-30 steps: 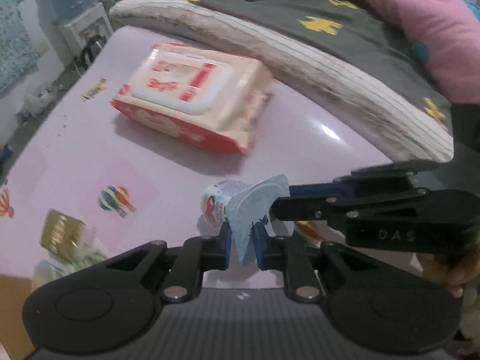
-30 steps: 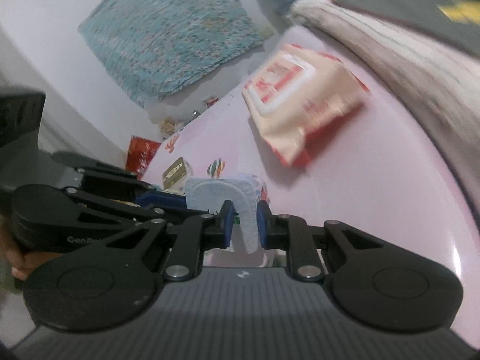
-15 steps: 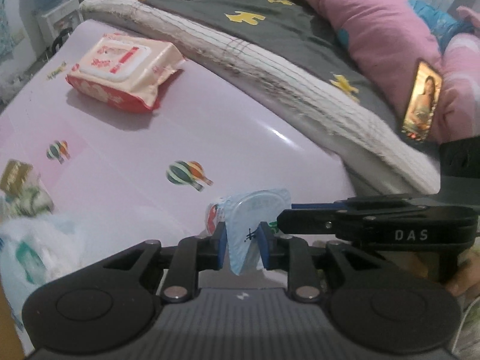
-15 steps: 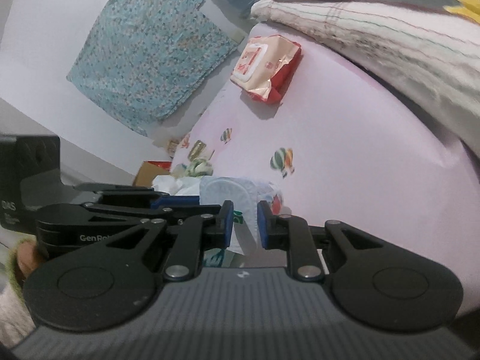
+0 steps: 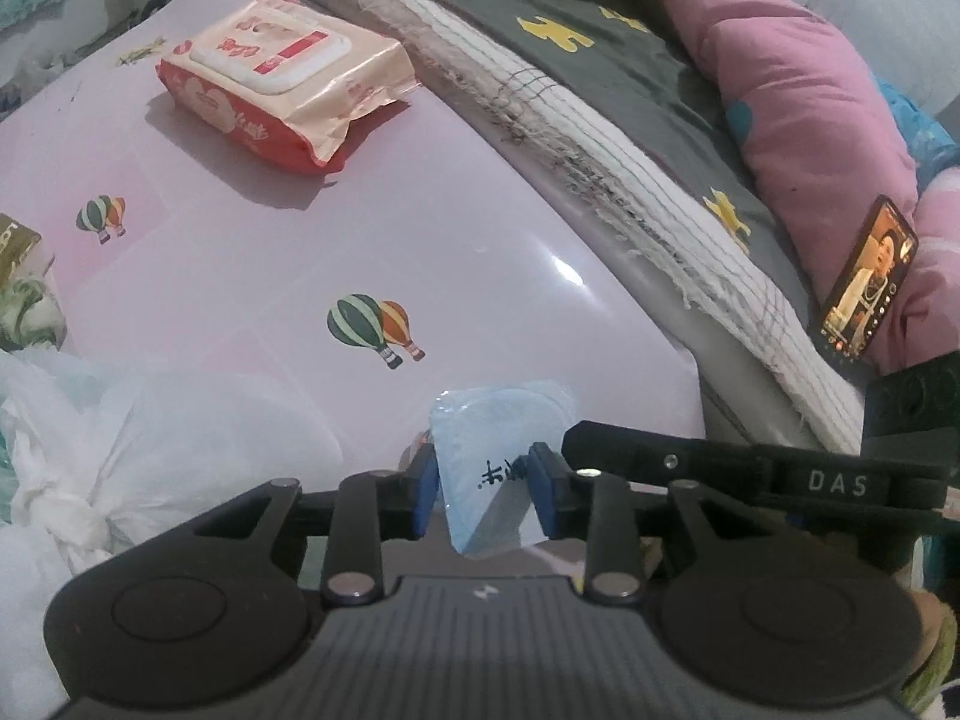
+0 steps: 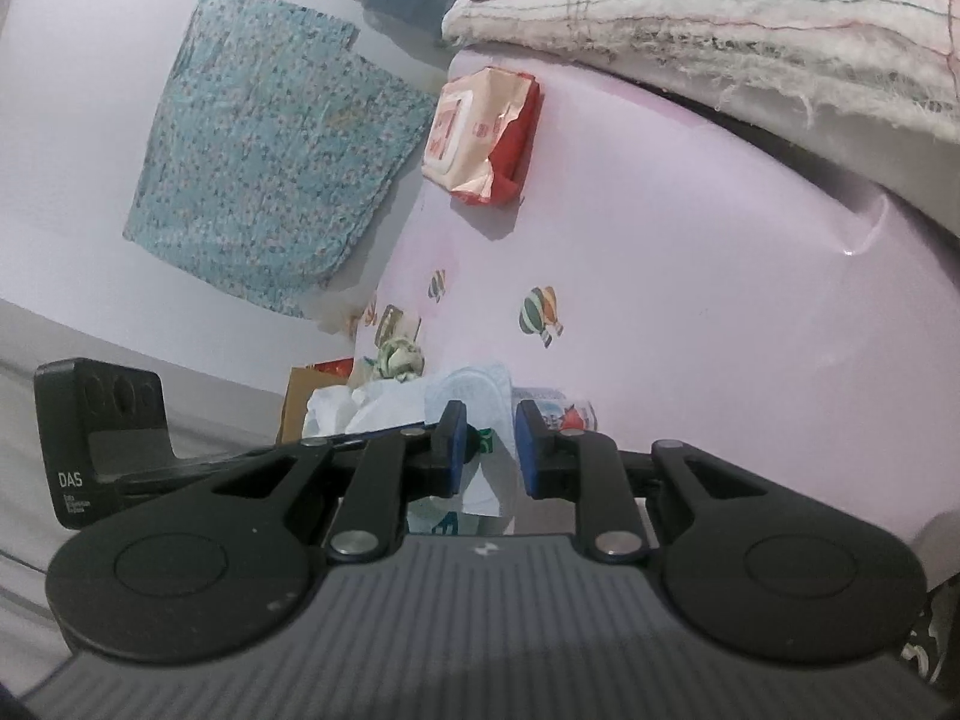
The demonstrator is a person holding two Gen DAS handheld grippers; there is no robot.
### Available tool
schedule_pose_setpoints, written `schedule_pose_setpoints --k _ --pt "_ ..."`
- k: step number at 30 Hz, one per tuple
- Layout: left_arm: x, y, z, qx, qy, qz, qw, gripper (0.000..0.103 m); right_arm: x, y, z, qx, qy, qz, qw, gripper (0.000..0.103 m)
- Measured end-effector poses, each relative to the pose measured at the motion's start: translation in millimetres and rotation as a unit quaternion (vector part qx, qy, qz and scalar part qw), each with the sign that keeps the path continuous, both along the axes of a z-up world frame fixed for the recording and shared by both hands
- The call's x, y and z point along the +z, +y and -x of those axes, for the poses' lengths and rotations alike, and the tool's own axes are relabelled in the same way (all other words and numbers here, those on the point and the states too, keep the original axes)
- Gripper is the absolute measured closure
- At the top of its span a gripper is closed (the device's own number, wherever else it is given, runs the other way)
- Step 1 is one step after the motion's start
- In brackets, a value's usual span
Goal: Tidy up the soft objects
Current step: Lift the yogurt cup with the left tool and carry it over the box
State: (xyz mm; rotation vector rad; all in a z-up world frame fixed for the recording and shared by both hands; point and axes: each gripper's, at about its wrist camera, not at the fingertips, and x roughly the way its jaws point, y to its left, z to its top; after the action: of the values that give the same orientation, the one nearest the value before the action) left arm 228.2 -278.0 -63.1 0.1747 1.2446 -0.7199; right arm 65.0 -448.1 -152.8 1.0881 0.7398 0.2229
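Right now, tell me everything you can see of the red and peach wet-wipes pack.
The red and peach wet-wipes pack is a soft, glossy plastic pouch with a white rectangular flip lid on top, apparently shut, red printed labels and crimped end seams. It lies flat, lid up, on the pink balloon-print tabletop near the frayed white mattress edge. Neither gripper touches it.

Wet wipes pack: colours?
The wet wipes pack is peach-pink on top with red sides and a white flip lid; clearest in left wrist view.

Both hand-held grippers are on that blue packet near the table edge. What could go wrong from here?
1. The packet sits loosely between the left hand-held gripper pads; it may slip out.
2. The right hand-held gripper looks parted around its edge, so support is weak.
3. The plastic bag lies close by and could snag.
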Motion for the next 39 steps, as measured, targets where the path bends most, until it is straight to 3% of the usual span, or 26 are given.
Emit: schedule_pose_setpoints --k 5,13,21,30,39 --pt "-1.8 -1.3 -3.7 -0.005 0.004 -0.001 1.0 0.065 -1.4 1.3 -3.3 0.004 0.0 -0.002 1.0 0.085" --pt "1.1 -1.5 -5.7 0.002 0.005 0.004 1.0 0.074 -8.0 -0.6 -5.1 0.004 0.002 -0.01 1.0 0.084" --pt "15.2 -1.6 3.3 0.014 -0.007 0.015 0.9998 0.075 7.8 -1.2 5.9 -0.008 -0.012 -0.001 1.0 0.083" --pt "69.3 12.7 25.5 0.02 -0.062 0.058 0.9962 0.074 66.8 6.3 21.4 -0.012 -0.069 0.033 0.997 0.084" --pt "139.4 96.7 43.4 0.094 -0.145 0.097 0.9801 0.074 146.5 67.0 -8.9 0.065 -0.147 0.072 0.984 0.083"
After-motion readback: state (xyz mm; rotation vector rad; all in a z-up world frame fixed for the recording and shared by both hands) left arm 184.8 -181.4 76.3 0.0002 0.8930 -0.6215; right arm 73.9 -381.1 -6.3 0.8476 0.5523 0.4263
